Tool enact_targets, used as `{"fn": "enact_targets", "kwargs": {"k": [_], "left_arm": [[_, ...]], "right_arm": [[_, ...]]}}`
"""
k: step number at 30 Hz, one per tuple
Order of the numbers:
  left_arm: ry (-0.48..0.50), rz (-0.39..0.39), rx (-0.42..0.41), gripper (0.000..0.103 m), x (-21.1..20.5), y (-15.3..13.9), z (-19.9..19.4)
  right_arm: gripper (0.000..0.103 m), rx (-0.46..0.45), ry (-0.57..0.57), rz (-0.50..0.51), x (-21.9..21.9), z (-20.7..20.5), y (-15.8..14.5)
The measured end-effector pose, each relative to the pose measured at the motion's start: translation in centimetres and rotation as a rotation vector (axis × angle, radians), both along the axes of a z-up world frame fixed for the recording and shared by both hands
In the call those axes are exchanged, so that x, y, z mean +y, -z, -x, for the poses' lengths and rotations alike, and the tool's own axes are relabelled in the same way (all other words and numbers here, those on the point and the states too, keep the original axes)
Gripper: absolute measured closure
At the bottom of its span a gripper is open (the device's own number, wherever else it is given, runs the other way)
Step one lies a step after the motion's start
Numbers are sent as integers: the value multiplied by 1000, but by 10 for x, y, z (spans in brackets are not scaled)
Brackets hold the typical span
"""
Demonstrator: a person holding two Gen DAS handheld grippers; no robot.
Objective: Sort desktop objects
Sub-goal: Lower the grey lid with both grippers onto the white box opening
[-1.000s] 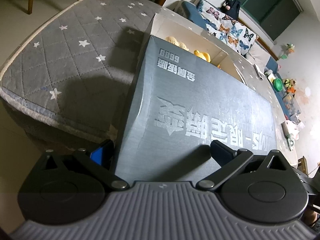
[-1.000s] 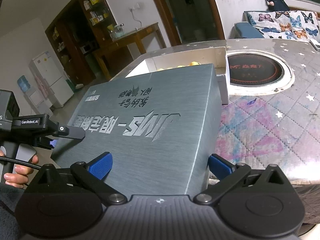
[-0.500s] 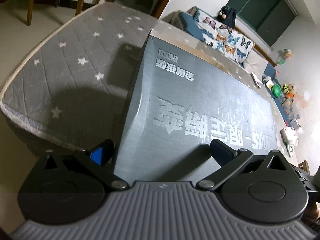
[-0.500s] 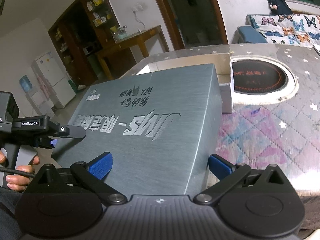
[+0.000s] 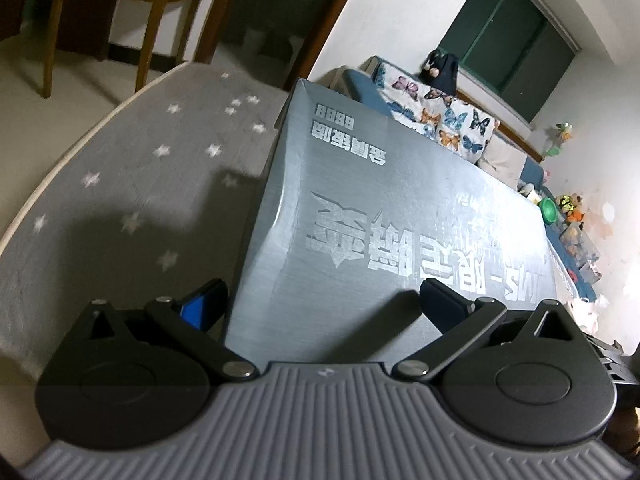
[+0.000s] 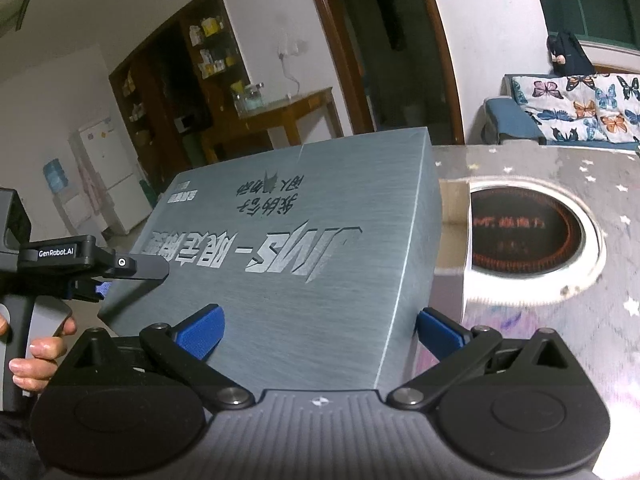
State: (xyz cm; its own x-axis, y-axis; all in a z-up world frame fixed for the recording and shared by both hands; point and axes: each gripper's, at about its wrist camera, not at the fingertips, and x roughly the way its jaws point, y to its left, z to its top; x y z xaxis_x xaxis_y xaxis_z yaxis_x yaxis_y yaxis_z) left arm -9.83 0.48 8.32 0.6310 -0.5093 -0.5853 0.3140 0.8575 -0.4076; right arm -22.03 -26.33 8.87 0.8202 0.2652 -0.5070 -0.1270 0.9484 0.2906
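A large grey box lid (image 5: 400, 216) with silver lettering fills both views; it also shows in the right wrist view (image 6: 304, 248). My left gripper (image 5: 320, 300) grips one near corner of the lid, one finger under, one on top. My right gripper (image 6: 320, 328) grips the other near corner, blue pads (image 6: 200, 330) spread wide across it. The lid now covers the white box; only a strip of its wall (image 6: 452, 208) shows at the right. The box's contents are hidden. The left gripper body (image 6: 92, 260) shows at the left of the right wrist view.
The grey star-patterned table cover (image 5: 120, 200) lies to the left. A round built-in hob (image 6: 528, 236) sits in the table right of the box. A sofa with butterfly cushions (image 5: 448, 116) stands behind. A wooden side table (image 6: 288, 116) and shelves are farther back.
The lid has moved forward over the open white box and come down, hiding the yellow objects inside. Both grippers moved with it and kept their hold.
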Motion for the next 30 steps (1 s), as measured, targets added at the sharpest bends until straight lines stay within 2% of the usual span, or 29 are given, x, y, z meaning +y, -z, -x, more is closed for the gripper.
{"fn": "enact_targets", "kwargs": {"k": [9,16,21,30], "left_arm": [[11,29,-11,0,-31,-7,-62],[7,27,16,0,-50,-2,-99],[-2,8,35,0,-57,5,-111],[2,-32,38,0,-60,10,-112]], "right_arm": [[0,-61,38,26,-26,-54,-16],[0,-53,58,10,-47,-93,-16],[0,-29,63,-7,-63,-115,-12],[0,20,61,-66,-79,-132,0]]}}
